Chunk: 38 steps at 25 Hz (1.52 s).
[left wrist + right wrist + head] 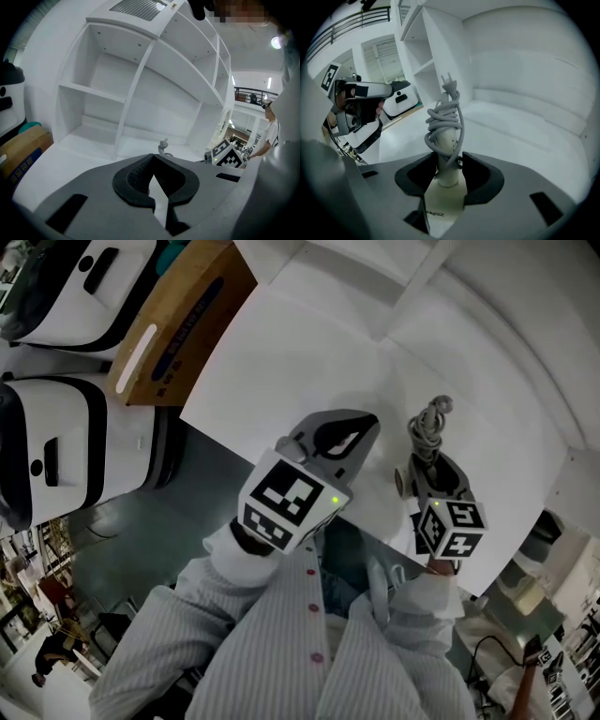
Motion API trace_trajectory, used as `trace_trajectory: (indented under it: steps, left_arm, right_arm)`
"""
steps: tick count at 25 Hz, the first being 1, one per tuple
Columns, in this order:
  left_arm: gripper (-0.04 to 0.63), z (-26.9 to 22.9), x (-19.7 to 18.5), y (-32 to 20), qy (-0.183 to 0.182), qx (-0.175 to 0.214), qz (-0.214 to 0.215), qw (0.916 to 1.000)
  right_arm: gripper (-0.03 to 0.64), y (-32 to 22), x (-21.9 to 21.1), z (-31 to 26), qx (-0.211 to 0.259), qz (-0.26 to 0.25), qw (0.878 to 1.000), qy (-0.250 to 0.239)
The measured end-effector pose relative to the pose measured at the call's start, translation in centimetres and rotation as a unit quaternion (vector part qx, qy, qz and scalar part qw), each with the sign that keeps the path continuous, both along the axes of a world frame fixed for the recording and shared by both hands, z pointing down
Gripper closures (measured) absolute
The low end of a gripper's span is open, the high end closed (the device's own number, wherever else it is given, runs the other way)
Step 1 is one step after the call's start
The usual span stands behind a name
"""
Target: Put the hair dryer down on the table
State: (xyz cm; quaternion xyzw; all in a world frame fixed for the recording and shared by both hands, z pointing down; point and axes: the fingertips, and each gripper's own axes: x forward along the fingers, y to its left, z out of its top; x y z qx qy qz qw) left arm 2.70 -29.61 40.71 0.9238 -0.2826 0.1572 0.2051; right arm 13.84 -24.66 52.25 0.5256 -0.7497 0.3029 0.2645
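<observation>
A white hair dryer (440,199) lies between the jaws of my right gripper (449,165), which is shut on its body. Its handle sticks forward, wrapped in a grey cord (445,117) with the plug at the top. In the head view the hair dryer (410,474) and its cord (429,420) hang over the white table (309,362) near its front edge, just ahead of the right gripper (427,474). My left gripper (349,435) hovers to the left of it, shut with nothing held. In its own view the left gripper (153,163) points at the shelves.
A white shelf unit (140,93) stands along the back of the table. A brown cardboard box (178,320) sits off the table's left edge, with white machines (56,442) beside it on the floor. A person's striped sleeves (281,652) fill the lower part of the head view.
</observation>
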Motion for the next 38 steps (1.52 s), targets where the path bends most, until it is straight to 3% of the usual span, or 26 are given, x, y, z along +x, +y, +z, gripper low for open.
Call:
trace_trajectory:
  steps: [15,18,38]
  left_arm:
    - [0.586,1.0,-1.0,-2.0,0.004,-0.010,0.000,0.9999]
    - [0.586,1.1,-1.1,-2.3,0.004,-0.011,-0.001,0.9999]
    - [0.586,0.4,-1.1,-3.3,0.006,-0.005,0.007,0.9999]
  right_arm:
    - [0.457,-2.0,-1.6,1.5,-0.027,-0.042,0.997,0.054]
    - [0.560,-2.8,-1.4,1.5,-0.029,-0.022,0.998,0.048]
    - [0.561,-3.0,-1.1,1.4,-0.043,-0.011,0.999,0.031]
